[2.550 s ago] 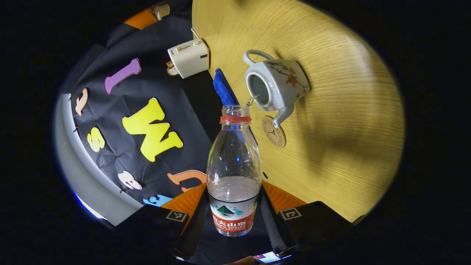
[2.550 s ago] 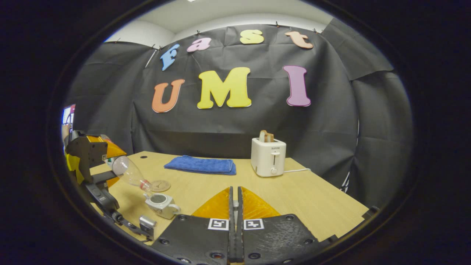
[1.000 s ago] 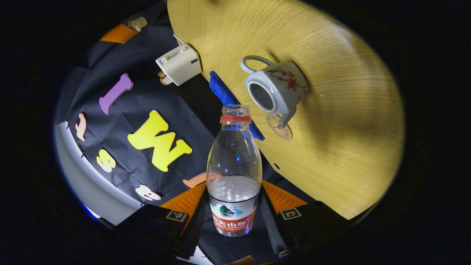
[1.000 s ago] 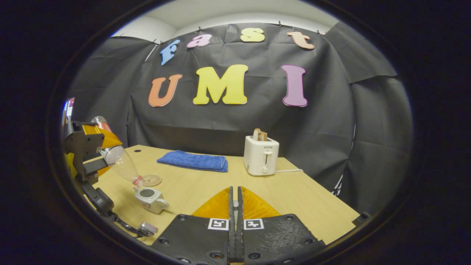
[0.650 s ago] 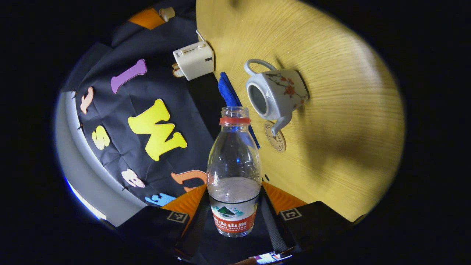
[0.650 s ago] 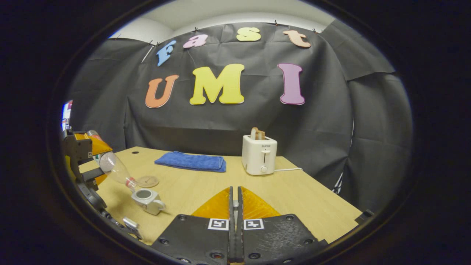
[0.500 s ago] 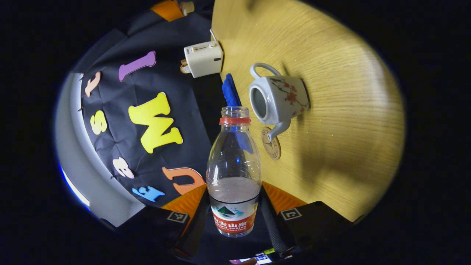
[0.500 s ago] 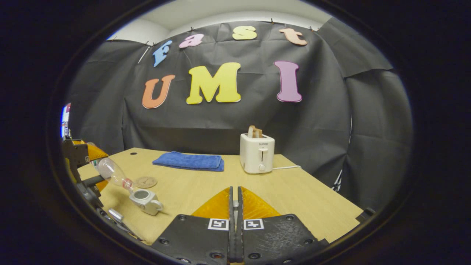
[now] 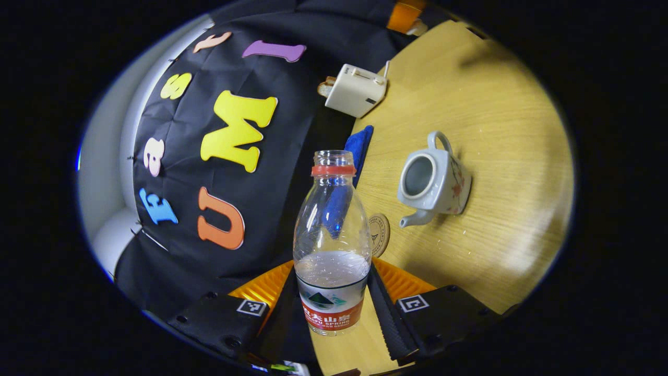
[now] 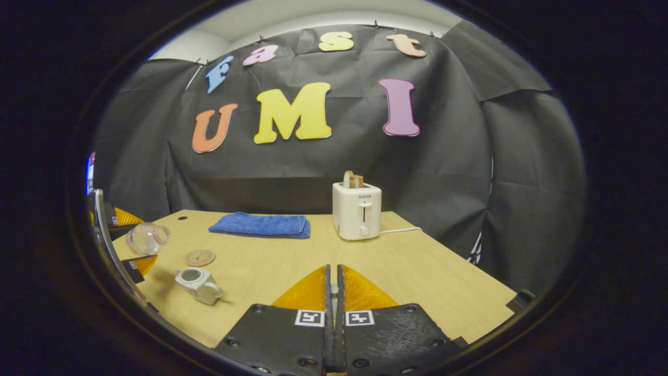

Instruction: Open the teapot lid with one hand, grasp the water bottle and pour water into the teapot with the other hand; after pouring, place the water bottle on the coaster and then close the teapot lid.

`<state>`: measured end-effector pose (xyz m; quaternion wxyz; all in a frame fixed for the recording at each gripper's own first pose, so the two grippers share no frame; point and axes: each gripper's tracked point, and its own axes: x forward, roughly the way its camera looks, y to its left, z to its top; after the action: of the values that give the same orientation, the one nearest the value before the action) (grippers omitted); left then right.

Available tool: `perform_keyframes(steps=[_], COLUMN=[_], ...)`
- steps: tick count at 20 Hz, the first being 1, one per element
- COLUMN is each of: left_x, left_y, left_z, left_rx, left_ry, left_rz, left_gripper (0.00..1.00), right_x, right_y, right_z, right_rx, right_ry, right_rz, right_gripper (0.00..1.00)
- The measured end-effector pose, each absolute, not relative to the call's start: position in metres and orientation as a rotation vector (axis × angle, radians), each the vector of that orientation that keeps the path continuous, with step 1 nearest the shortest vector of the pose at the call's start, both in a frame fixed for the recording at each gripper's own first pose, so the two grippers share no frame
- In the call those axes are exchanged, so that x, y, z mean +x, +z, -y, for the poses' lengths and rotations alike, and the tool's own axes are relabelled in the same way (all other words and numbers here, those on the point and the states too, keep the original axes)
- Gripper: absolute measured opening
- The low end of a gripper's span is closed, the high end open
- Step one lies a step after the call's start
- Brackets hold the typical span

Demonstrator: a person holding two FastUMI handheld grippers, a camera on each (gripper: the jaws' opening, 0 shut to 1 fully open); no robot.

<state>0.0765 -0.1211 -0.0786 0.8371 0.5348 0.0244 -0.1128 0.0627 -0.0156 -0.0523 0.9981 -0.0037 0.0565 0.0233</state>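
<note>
My left gripper (image 9: 332,313) is shut on a clear water bottle (image 9: 332,245) with no cap, partly filled. Its mouth points away from the lidless white teapot (image 9: 436,180), which stands to the right on the wooden table. A round coaster (image 9: 379,235) lies just behind the bottle, beside the teapot's spout. In the right gripper view the teapot (image 10: 197,284), coaster (image 10: 200,257) and held bottle (image 10: 147,237) sit at far left. My right gripper (image 10: 334,277) hovers over the table's near side, its fingers pressed together on a small pale piece, the lid's knob; the lid itself is hidden.
A white toaster (image 10: 357,210) with bread in it and a folded blue cloth (image 10: 258,224) stand at the back of the table (image 10: 417,271). The toaster's cord trails off to the right. The black booth wall rises behind.
The left gripper has swung the bottle back from its tilt over the teapot's opening, drawing its mouth up and away. The right gripper stays shut and has hardly moved.
</note>
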Motion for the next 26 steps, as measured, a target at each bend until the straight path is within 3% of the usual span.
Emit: perform_keyframes(steps=[10,19,26], left_x=[0.101,0.16,0.196], left_y=[-0.061,-0.037,-0.04], left_z=[0.135,0.135,0.135], left_rx=[0.356,0.008,-0.082], left_ry=[-0.302,-0.277,-0.268], left_rz=[-0.065,-0.022,-0.003], left_gripper=[0.77,0.79,0.79], right_x=[0.062,0.065,0.068], right_y=[-0.052,-0.057,-0.063], right_z=[0.013,0.014,0.01], right_rx=[-0.023,-0.033,-0.062], right_ry=[0.049,0.035,0.035], right_rz=[-0.108,-0.124,-0.124], right_gripper=[0.0,0.0,0.0])
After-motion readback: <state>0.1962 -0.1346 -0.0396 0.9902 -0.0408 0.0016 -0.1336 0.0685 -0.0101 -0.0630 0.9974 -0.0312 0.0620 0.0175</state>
